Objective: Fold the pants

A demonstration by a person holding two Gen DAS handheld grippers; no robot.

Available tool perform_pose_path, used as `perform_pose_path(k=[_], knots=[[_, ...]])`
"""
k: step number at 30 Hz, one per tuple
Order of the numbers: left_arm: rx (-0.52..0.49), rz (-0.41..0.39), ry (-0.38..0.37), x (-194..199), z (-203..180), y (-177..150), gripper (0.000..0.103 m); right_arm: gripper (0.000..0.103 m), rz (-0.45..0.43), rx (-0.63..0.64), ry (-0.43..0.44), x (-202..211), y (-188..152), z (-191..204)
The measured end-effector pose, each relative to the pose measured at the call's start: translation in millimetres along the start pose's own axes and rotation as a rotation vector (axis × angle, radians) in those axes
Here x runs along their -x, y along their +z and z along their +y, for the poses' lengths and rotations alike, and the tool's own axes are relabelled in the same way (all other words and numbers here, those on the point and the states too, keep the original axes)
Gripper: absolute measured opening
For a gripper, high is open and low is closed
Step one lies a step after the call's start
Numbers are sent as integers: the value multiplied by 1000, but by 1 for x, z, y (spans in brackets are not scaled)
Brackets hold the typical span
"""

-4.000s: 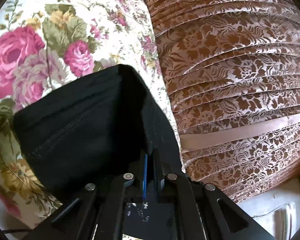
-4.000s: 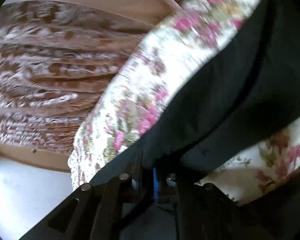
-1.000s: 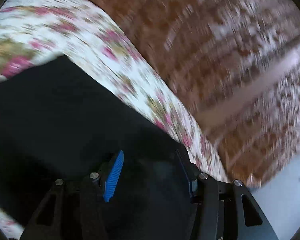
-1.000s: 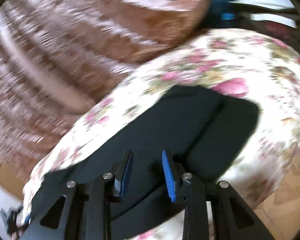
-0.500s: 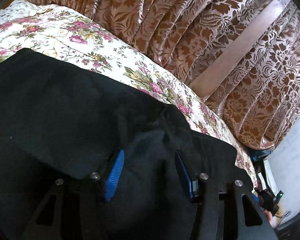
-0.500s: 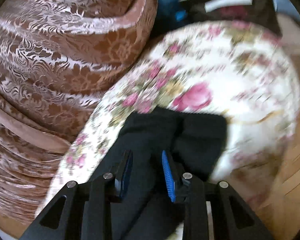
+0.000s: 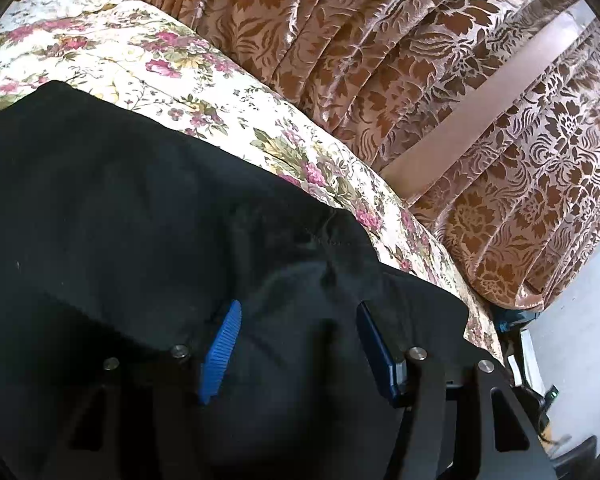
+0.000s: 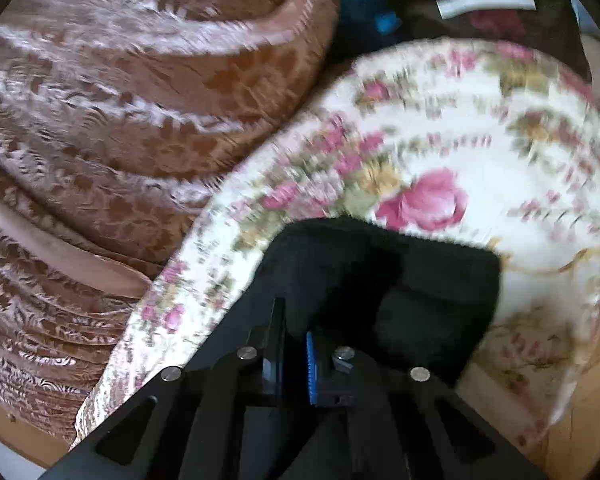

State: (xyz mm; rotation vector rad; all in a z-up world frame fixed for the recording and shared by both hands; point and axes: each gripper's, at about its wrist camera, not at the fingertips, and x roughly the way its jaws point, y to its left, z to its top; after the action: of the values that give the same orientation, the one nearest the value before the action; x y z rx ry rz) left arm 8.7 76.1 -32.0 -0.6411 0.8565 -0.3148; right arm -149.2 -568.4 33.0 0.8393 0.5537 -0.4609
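Brown brocade curtains [image 7: 440,92] hang behind the flower-print bedspread [image 7: 148,60] where the black pants [image 7: 120,200] lie spread, which gives me a flat, soft base for folding. My left gripper [image 7: 296,340] rests low over the dark cloth with its blue pads apart and widening, fabric lying between them but not pinched, so I judge that end is set down. My right gripper [image 8: 294,356] has its jaws pressed together on a fold of the pants near their squared end, ready, I think, to carry that edge across.
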Motion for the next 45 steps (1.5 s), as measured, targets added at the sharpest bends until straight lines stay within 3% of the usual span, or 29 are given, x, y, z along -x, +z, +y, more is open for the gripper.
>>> perform_pose_path(k=[4,7,10,14,17,20,25,27,33,37,40,42,44,45], knots=[[2,3,-5,0,0,0,61,7,-55,-27,-68,30,5,-18],[-8,0,0,0,-1,-1,61,7,-15,-91,-134,27,1,-48],[-24,-2,12,0,-2,-2,61,7,3,-108,-113,17,-10,-64],[-11,6,19,3,-4,-2,61,27,-22,-80,-90,26,-8,-56],[18,-19,-17,10,-5,-1,61,35,-96,-125,-112,40,-10,-62],[-6,-22,-30,9,-12,1,62,39,-35,-181,-93,24,-7,-78],[-45,30,8,-11,-25,4,65,38,-6,-303,137,-6,1,-87],[-33,46,51,-20,-22,6,65,20,17,-313,185,-13,3,-80],[-98,62,96,-28,-28,4,65,17,-102,-279,120,24,14,-72],[-102,95,132,-26,-39,6,63,18,-23,-246,-27,3,3,-80],[-85,125,57,-23,-57,10,63,19,-44,-304,4,1,-6,-92],[-159,143,29,-31,-78,14,63,19,-51,-323,10,1,-7,-94],[-275,159,90,-48,-97,19,62,19,-53,-308,0,1,-7,-92],[-322,175,123,-61,-103,22,52,19,-53,-302,-3,1,-6,-91]])
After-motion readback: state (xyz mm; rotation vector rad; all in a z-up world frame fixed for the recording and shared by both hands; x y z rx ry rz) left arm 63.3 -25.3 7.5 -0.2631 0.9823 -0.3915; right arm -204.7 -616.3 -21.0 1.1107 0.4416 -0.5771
